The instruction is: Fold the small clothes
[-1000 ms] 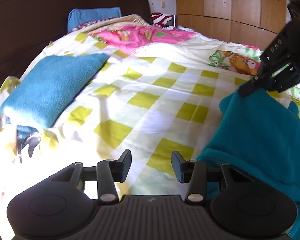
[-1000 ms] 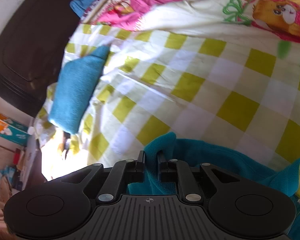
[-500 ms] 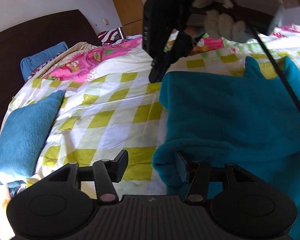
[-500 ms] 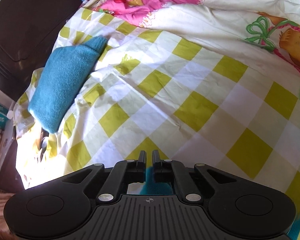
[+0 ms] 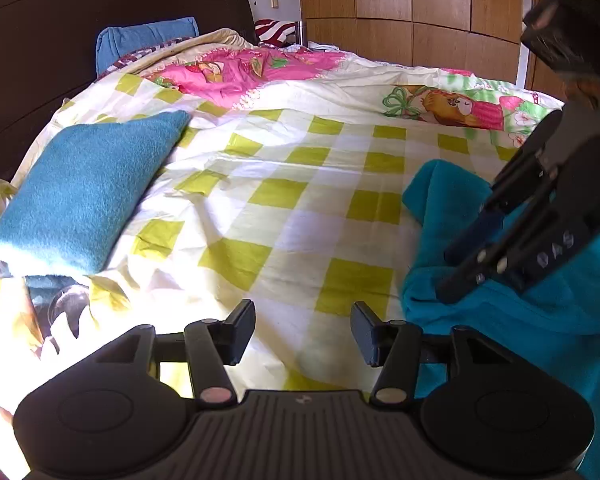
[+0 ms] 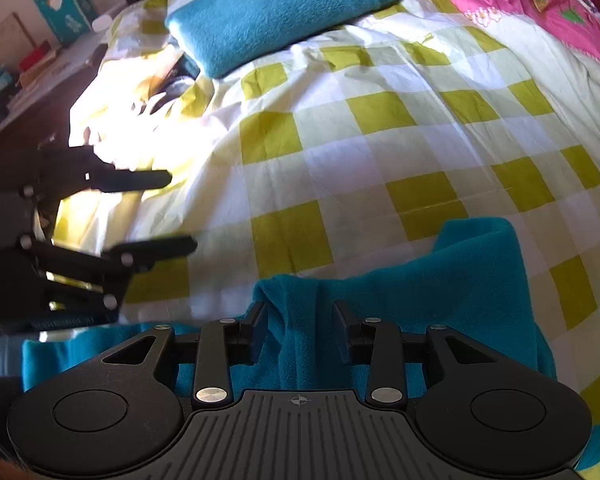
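My view: a bed with a yellow-checked white sheet (image 5: 300,200), dark wooden headboard (image 5: 100,12), tall brown wooden wardrobe (image 5: 412,8), harsh sunlight at the bed's edge.

Both jaws are held spread: the left gripper (image 5: 303,330) low, the right gripper (image 6: 300,330) alongside it.

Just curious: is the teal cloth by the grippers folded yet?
Not neatly. The teal cloth lies rumpled on the checked bedspread, with both grippers open.
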`<state>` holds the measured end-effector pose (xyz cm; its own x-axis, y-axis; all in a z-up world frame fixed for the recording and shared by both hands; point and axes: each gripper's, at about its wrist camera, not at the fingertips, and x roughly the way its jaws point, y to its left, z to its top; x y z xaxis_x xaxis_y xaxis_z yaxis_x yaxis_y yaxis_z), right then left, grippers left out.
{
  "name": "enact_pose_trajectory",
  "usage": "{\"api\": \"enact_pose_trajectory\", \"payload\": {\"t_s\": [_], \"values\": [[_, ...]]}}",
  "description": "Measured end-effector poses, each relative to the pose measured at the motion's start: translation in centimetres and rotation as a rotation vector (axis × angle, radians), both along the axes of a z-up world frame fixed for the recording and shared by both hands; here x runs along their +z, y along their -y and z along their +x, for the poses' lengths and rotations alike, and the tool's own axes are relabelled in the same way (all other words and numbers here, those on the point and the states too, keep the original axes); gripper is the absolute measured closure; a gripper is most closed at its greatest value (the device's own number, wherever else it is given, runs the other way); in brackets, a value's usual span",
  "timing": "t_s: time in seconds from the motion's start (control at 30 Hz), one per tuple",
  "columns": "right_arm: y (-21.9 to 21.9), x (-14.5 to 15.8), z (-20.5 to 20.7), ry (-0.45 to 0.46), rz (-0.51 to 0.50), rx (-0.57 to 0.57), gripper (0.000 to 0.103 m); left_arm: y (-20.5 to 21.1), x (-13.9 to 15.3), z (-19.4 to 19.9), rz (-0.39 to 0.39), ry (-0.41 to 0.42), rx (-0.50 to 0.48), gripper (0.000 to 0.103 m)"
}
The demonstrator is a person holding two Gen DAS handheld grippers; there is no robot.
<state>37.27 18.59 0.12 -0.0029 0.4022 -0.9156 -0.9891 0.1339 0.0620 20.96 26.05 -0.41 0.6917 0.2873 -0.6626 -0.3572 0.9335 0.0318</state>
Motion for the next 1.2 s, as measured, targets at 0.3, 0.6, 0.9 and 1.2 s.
{"api": "enact_pose_trajectory", "payload": {"t_s": [0.3,0.6,0.9,1.2], "values": [[1.8,0.9,-4.6,0.115,0.020,0.020,0.096,0.9,0.5,3.7,0.111,0.042,-0.243,0.035],[2.6,-0.7,-7.2,0.223,0.074,-0.003,0.096,-3.0,0.4,12.7,-0.433,0.004,-0.350,0.031],[3.6,-0.8,-9.0,0.242,0.140,-0.055,0.095,-0.9,-0.8,18.2,-0.481,-0.274,-0.477,0.025],[4.0,-1.4,-9.5,0.257,0.180,-0.087,0.095,-2.1,-1.8,19.4,-0.368,-0.157,-0.246,0.078]]}}
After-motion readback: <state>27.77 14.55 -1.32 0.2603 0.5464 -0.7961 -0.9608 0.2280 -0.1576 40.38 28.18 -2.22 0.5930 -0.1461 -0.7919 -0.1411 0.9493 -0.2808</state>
